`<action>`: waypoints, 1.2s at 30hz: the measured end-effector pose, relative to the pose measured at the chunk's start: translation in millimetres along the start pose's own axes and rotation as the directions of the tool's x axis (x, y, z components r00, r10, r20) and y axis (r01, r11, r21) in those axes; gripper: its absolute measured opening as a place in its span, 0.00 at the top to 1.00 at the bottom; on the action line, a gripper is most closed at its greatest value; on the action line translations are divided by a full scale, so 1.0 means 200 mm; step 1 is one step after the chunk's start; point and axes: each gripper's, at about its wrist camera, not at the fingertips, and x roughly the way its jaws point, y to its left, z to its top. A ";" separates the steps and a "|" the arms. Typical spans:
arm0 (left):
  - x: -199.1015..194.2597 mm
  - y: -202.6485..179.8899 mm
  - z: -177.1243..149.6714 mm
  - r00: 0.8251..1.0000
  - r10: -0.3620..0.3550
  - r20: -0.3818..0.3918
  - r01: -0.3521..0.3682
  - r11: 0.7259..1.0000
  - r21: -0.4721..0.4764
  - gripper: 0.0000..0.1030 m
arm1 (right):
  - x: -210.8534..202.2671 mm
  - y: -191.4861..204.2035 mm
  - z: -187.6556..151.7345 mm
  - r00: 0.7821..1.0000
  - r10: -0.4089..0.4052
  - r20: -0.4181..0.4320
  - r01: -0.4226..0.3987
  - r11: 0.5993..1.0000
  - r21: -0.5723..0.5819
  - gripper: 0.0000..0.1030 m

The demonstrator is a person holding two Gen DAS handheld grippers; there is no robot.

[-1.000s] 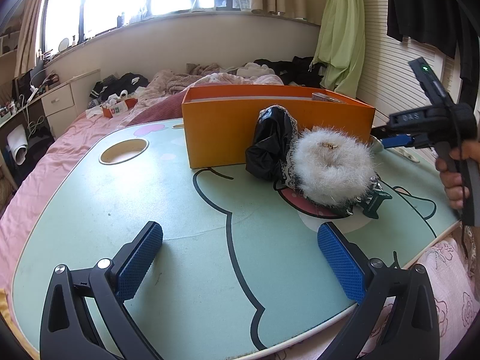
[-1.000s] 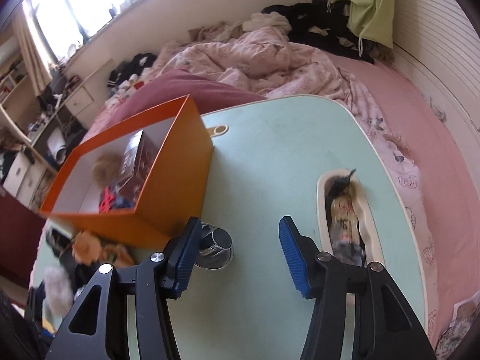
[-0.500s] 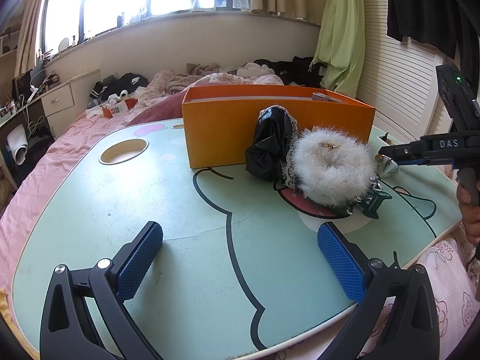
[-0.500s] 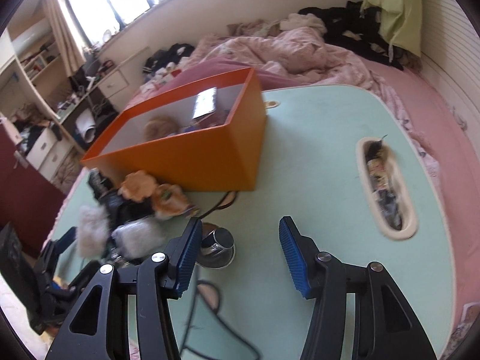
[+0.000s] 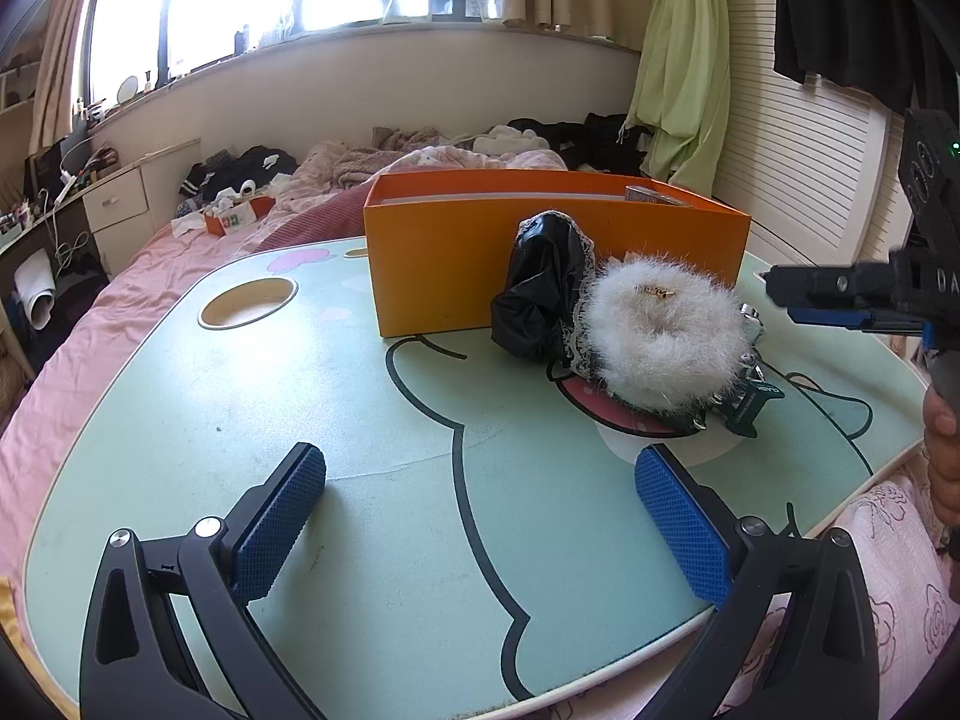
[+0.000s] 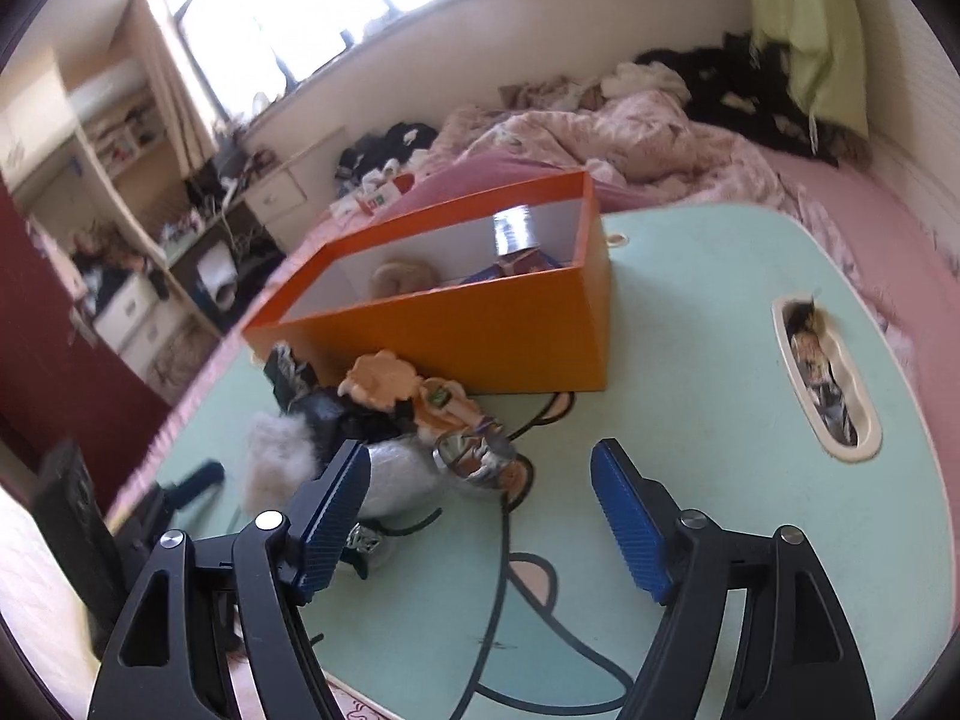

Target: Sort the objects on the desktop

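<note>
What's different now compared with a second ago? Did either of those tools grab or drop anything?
The right tool swung from beside the orange box round toward the pile of fluffy things, and its jaws are opening; nothing is between them, nothing was picked up. The small silver cup, near its left finger before, now sits just ahead of it on the table. The left tool, box and pile stayed put.

left gripper (image 5: 480, 510): jaws wide, empty, angled down | right gripper (image 6: 480, 510): jaws opening, empty
</note>
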 end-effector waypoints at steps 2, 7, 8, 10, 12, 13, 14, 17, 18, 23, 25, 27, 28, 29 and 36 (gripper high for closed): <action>0.00 0.00 0.00 1.000 0.000 0.000 0.000 1.000 0.000 0.00 | 0.04 0.06 -0.01 0.999 -0.044 -0.017 0.043 0.997 -0.063 0.26; 0.00 0.00 0.00 1.000 0.000 0.000 0.000 1.000 0.000 0.00 | 0.13 0.12 -0.03 0.995 -0.078 -0.067 0.070 0.992 -0.108 0.63; 0.00 0.00 0.00 1.000 0.000 0.000 0.000 1.000 0.000 0.00 | 0.15 0.11 -0.03 0.994 -0.079 -0.081 0.071 0.992 -0.104 0.70; 0.00 0.00 0.00 1.000 0.000 0.000 0.000 1.000 0.000 0.00 | 0.15 0.11 -0.04 0.994 -0.080 -0.070 0.072 0.992 -0.107 0.81; 0.00 0.00 0.00 1.000 -0.001 0.000 0.001 1.000 0.000 0.00 | 0.15 0.10 -0.06 0.996 -0.054 -0.066 0.048 0.994 -0.099 0.89; 0.00 0.00 0.00 1.000 0.000 0.000 0.000 1.000 0.000 0.00 | 0.14 0.09 -0.06 0.997 -0.036 -0.063 0.030 0.995 -0.090 0.94; 0.00 0.00 0.00 1.000 0.000 0.000 0.000 1.000 0.000 0.00 | 0.13 0.09 -0.07 0.998 -0.025 -0.055 0.020 0.996 -0.086 0.95; 0.00 0.00 0.00 1.000 -0.001 0.000 0.001 1.000 0.000 0.00 | 0.09 0.10 -0.09 1.000 -0.012 -0.014 0.010 0.995 -0.096 0.95; 0.00 0.00 0.00 1.000 -0.001 0.000 0.001 1.000 0.000 0.00 | 0.07 0.10 -0.10 1.000 -0.009 0.002 0.009 0.995 -0.097 0.95; 0.00 0.00 0.00 1.000 -0.003 0.001 0.003 1.000 0.000 0.00 | 0.03 0.10 -0.10 0.999 -0.037 0.021 0.039 0.995 -0.088 0.60; 0.00 0.00 0.00 1.000 -0.003 0.001 0.003 1.000 0.000 0.00 | 0.01 0.09 -0.08 0.996 -0.057 0.071 0.062 0.996 -0.070 0.35; 0.00 0.00 0.00 1.000 -0.003 0.001 0.003 1.000 0.000 0.00 | -0.01 0.10 -0.04 0.991 -0.090 0.099 0.097 0.992 -0.075 0.35; 0.00 0.00 0.00 1.000 -0.003 0.001 0.003 1.000 0.000 0.00 | 0.00 0.11 -0.02 0.991 -0.095 0.095 0.103 0.991 -0.082 0.35; 0.00 0.00 0.00 1.000 -0.003 0.001 0.003 1.000 0.000 0.00 | 0.02 0.12 0.00 0.991 -0.105 0.083 0.113 0.990 -0.087 0.35; 0.00 0.00 0.00 1.000 -0.003 0.002 0.003 1.000 0.000 0.00 | 0.21 0.11 0.07 0.990 -0.135 -0.050 0.132 0.989 -0.073 0.66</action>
